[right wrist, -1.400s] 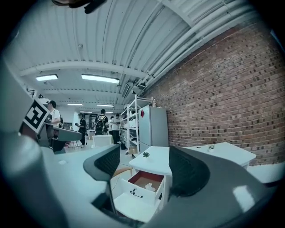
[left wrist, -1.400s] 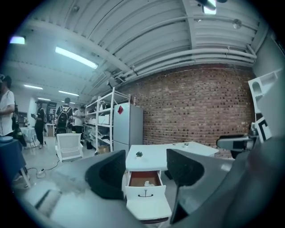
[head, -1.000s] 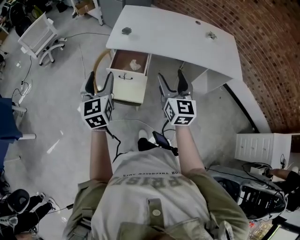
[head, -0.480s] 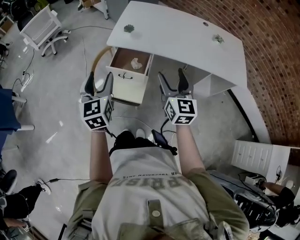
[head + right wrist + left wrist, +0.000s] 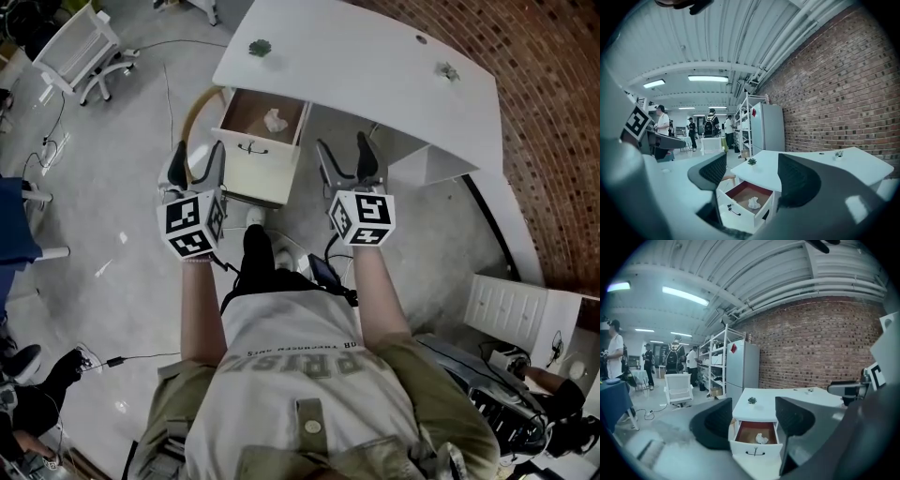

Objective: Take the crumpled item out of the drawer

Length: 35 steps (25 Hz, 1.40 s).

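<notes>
Already open, the drawer [image 5: 259,176] holds the crumpled paper [image 5: 275,119], untouched.
Left gripper [image 5: 198,156] and right gripper [image 5: 343,152] hover short of it, jaws spread and empty; the reach, pinch and lift remain.

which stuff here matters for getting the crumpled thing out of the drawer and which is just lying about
Job: crumpled item, in the open drawer; left tool and right tool, both open and empty.
Lying about: small plant on the desk; white chair; white cabinet.
</notes>
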### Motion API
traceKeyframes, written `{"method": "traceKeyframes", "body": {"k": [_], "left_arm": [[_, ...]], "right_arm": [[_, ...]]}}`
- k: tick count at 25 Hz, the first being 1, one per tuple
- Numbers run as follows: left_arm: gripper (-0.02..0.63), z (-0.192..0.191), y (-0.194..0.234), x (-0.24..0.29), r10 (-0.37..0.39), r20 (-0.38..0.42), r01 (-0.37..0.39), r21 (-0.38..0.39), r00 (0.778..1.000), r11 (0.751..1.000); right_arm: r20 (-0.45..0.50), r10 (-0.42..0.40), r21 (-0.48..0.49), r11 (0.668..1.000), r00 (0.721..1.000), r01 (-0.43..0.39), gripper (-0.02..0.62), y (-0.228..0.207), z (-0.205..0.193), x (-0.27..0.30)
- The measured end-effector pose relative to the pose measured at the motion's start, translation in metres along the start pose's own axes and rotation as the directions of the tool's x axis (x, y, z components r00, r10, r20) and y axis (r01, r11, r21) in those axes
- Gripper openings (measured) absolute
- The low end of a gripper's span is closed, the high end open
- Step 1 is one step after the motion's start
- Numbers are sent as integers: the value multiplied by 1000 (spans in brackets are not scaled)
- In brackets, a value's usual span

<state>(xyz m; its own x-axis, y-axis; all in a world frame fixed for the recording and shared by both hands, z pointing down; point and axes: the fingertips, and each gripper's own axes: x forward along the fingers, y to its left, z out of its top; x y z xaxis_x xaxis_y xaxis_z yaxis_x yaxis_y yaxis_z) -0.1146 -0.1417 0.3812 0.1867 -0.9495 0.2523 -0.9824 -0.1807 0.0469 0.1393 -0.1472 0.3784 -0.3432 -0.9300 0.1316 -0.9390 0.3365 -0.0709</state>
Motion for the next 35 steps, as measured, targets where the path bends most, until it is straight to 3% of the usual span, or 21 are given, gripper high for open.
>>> {"method": "traceKeyframes", "body": {"k": [15,22,35], "left_arm": [[302,-14,14,93,-75,-83,75,-3,994,997],[302,-37,19,129,-106,-150,105,-14,983,994],[302,-90,12,166,-214,-294,224,-1,932,975]], "right_arm": [[-77,-51,-6,999,996,51,334,-18,-21,78],[-184,-61,-33,998,981,56,334,-23,-51,128],[-380,-17,-69,998,925,-10,333,-9,-131,201]]}}
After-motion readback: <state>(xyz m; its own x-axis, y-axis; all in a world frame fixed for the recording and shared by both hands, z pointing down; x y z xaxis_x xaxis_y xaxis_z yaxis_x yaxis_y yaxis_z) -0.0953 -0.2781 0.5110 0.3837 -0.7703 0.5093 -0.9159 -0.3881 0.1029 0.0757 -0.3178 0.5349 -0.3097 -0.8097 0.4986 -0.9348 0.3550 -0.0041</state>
